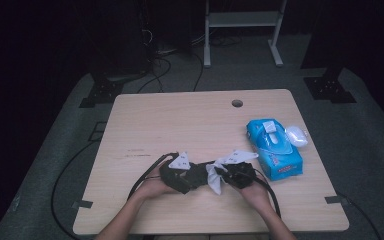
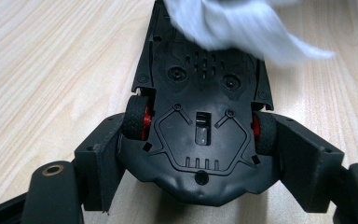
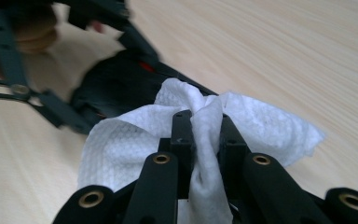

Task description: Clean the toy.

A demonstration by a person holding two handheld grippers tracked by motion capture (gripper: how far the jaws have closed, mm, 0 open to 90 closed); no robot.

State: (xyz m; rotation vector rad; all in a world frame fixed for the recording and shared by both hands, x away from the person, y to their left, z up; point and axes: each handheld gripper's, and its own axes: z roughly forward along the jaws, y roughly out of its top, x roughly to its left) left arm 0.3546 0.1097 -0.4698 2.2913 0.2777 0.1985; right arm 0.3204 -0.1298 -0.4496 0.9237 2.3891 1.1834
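Note:
A black toy car [image 2: 200,135] lies belly-up, its underside and red-hubbed wheels showing. My left gripper [image 2: 200,154] is shut on its rear end, one jaw against each back wheel. A white wet wipe [image 3: 200,126] is pinched in my right gripper [image 3: 204,133], which is shut on it. The wipe [image 2: 242,23] rests on the far end of the car's underside. In the high view the left gripper [image 1: 180,172] and right gripper [image 1: 235,172] meet near the table's front edge, with the wipe [image 1: 215,177] hanging between them over the car [image 1: 196,175].
A blue pack of wet wipes [image 1: 274,149] lies at the right of the wooden table [image 1: 180,120], with a white lid-like object [image 1: 296,135] beside it. A round cable hole [image 1: 237,103] sits near the far edge. Cables trail off the front left and right.

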